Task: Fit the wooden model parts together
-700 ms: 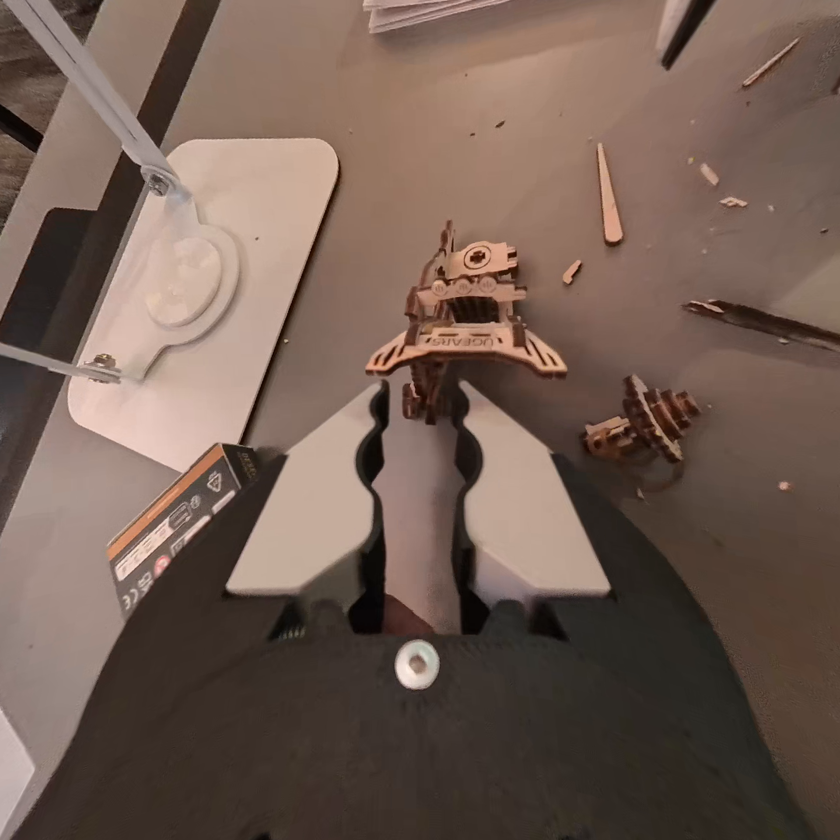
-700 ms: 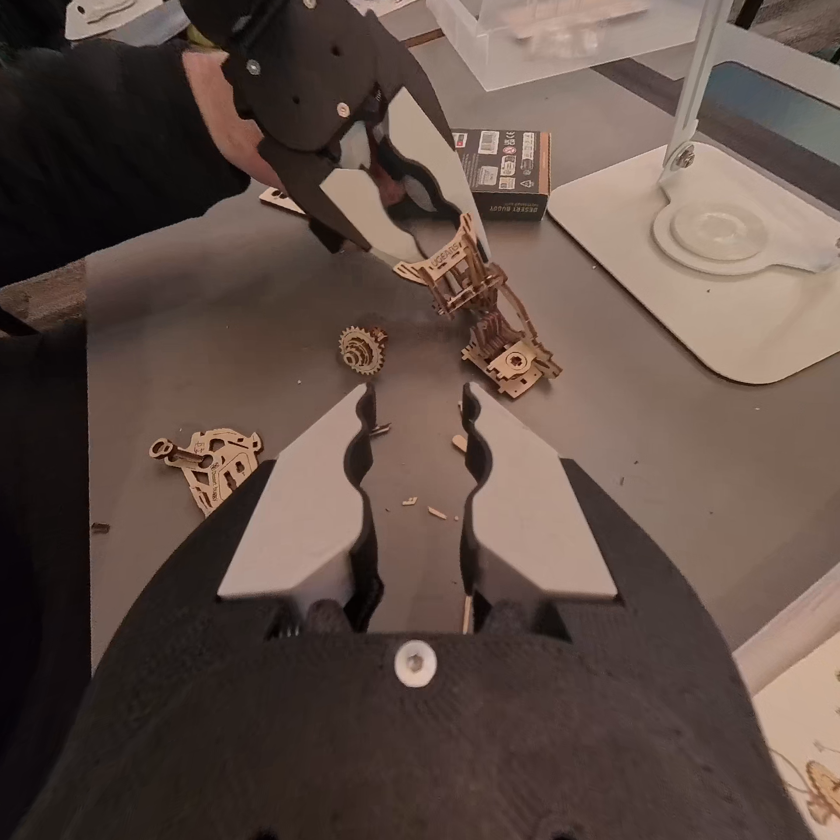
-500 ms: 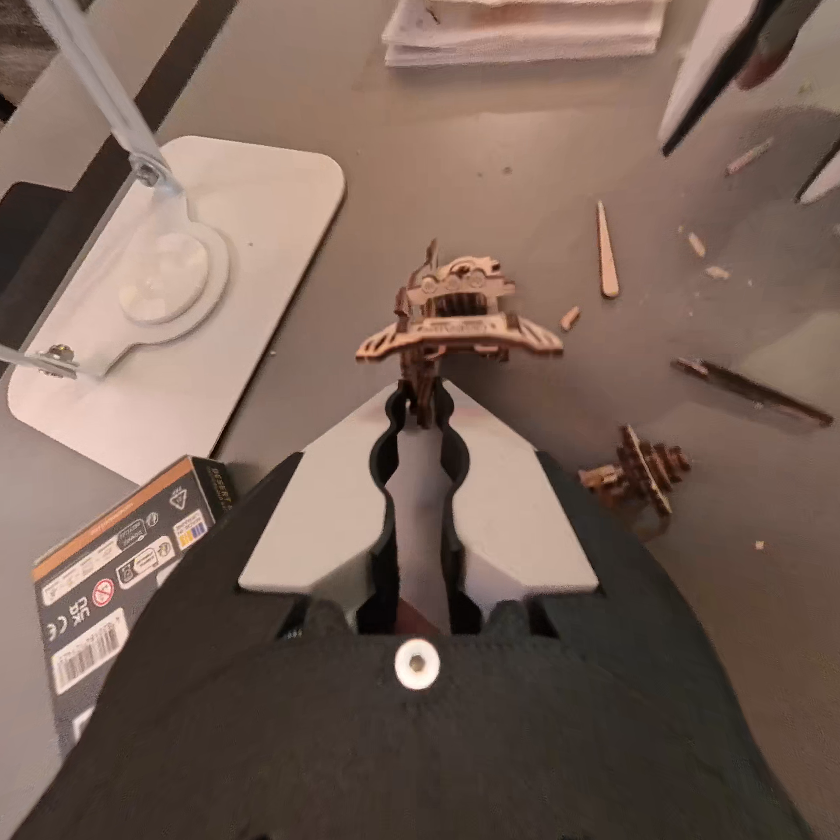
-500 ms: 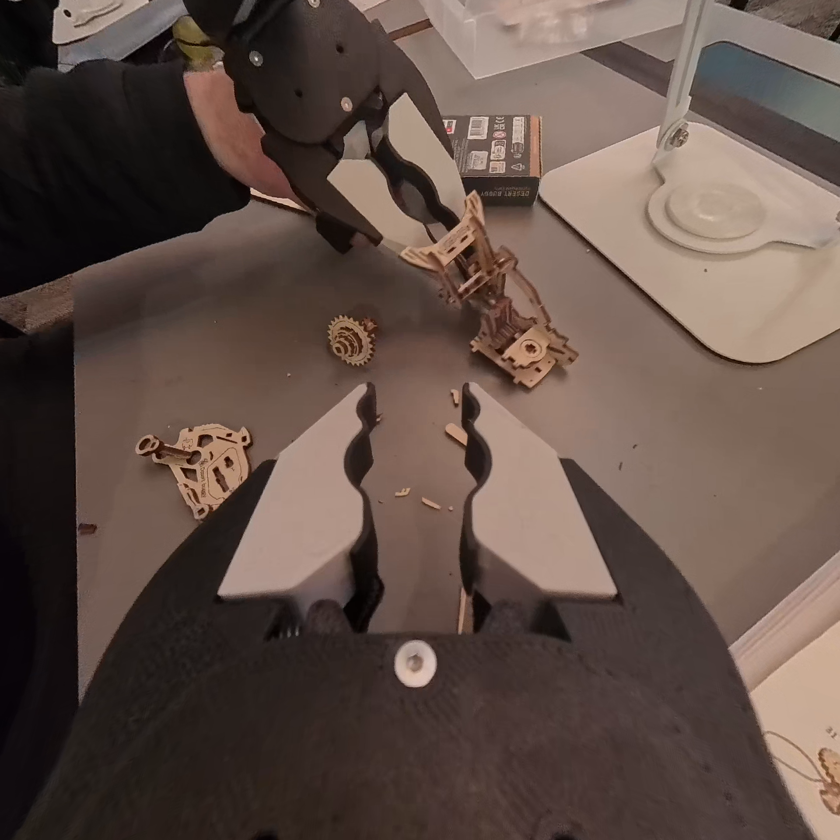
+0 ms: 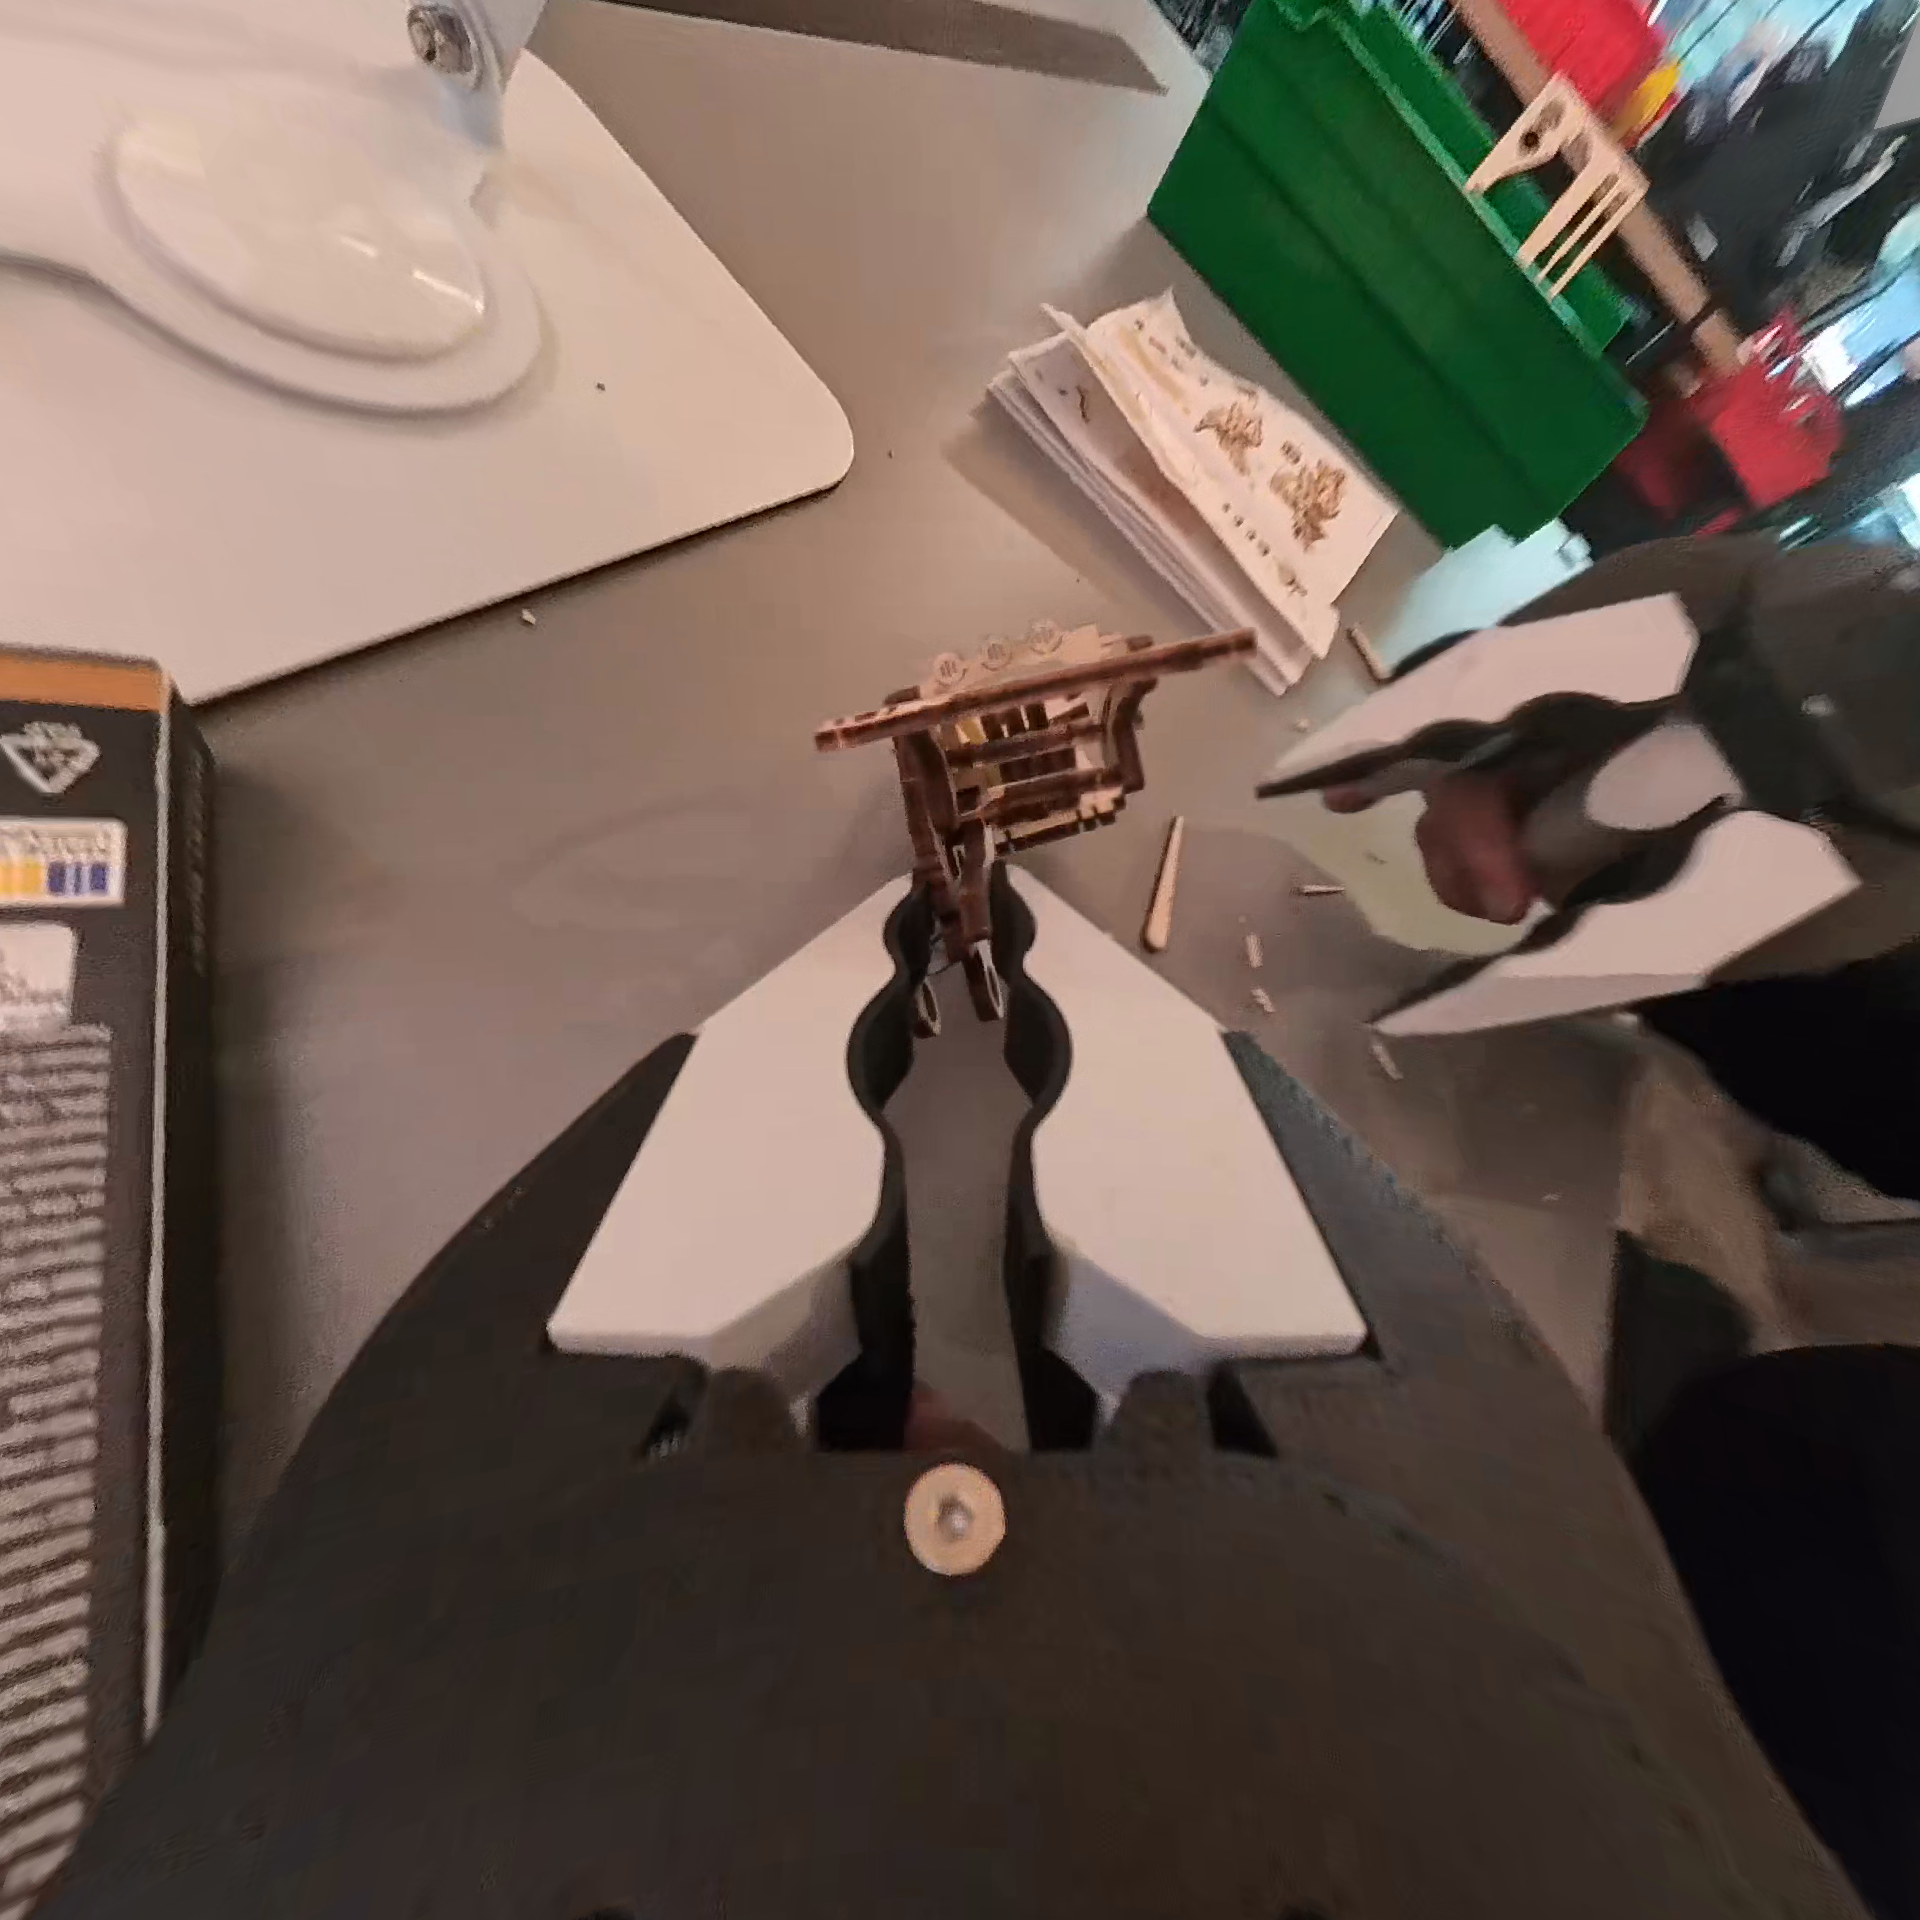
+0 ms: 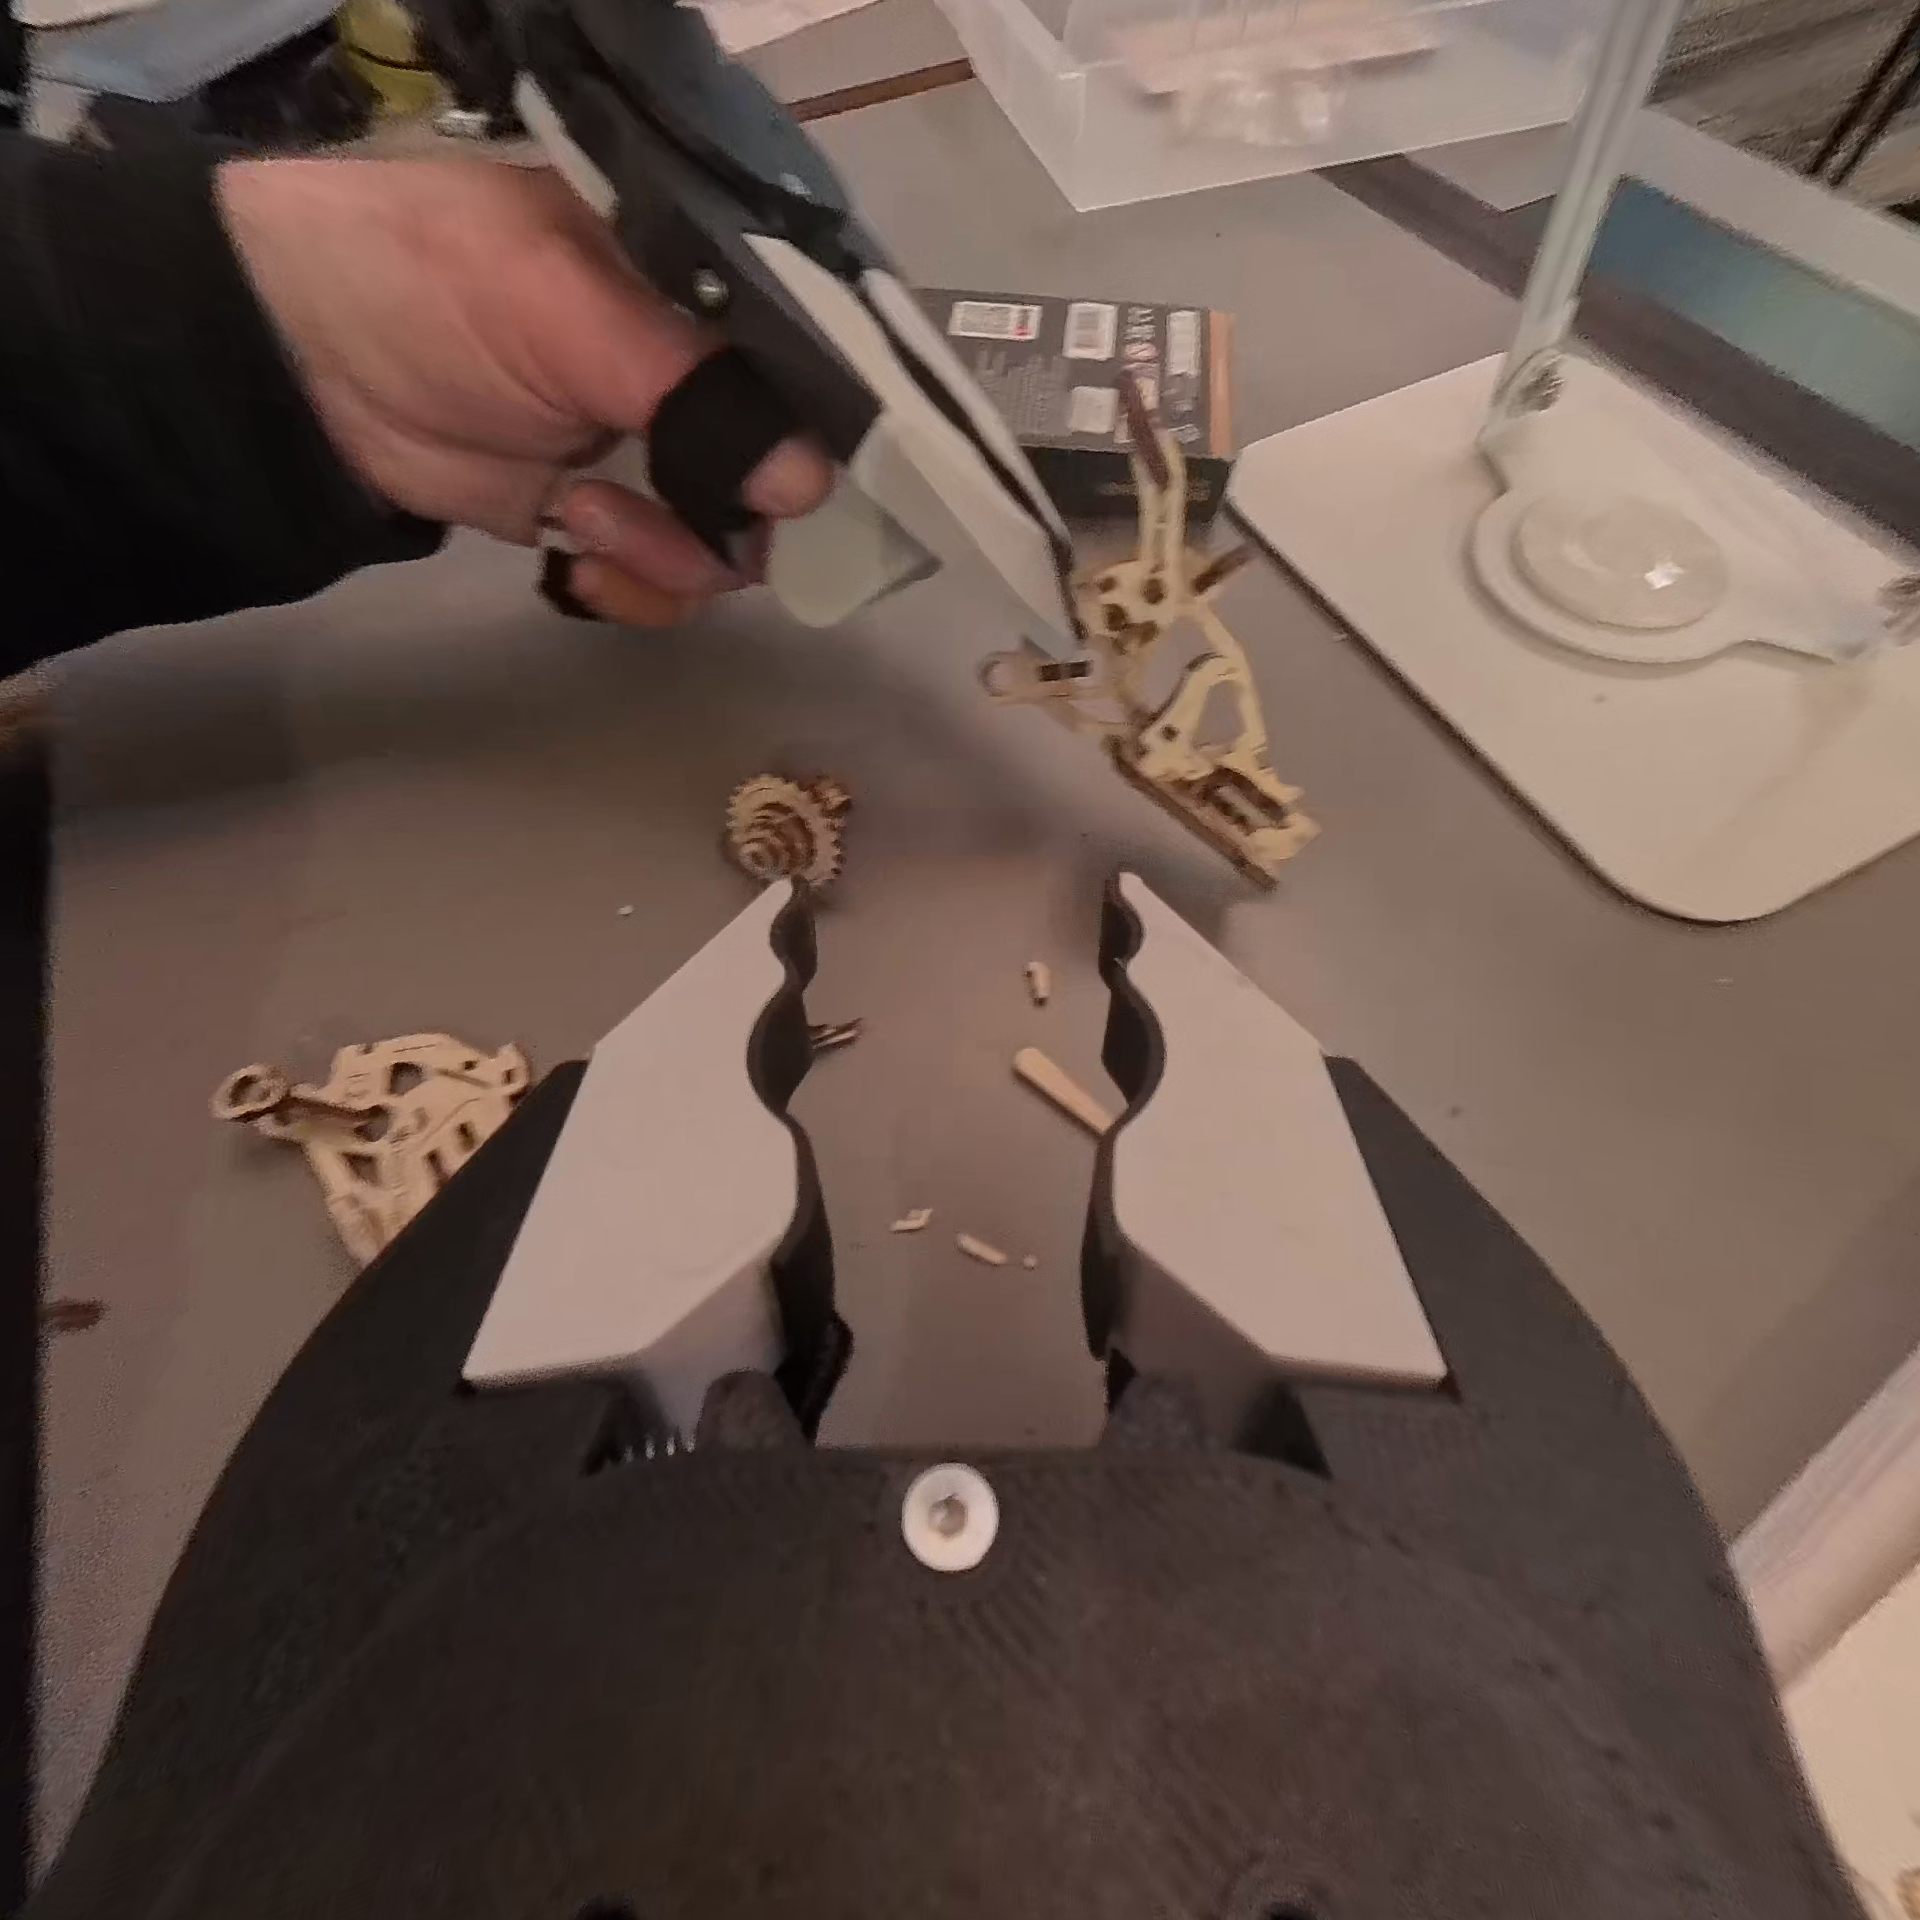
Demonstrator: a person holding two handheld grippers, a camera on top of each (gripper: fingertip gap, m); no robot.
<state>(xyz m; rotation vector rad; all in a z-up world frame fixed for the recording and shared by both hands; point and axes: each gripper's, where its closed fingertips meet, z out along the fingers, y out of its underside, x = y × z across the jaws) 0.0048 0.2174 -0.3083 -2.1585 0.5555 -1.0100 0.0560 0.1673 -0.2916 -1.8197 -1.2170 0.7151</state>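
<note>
Wooden model frame (image 5: 1023,758) pinched by its thin legs at the left gripper (image 5: 961,935) tips, lifted off the grey table (image 5: 623,831) | right view: right gripper (image 6: 956,904) spread wide, bare, gear cluster (image 6: 784,831) just beyond its left fingertip, frame up right

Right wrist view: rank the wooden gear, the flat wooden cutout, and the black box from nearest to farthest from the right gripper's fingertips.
From the right gripper:
1. Wooden gear, on the table just past the left fingertip.
2. Flat wooden cutout, lying off to the left, beside the gripper body.
3. Black box, far back on the table, behind the left gripper and its wooden model.
</note>
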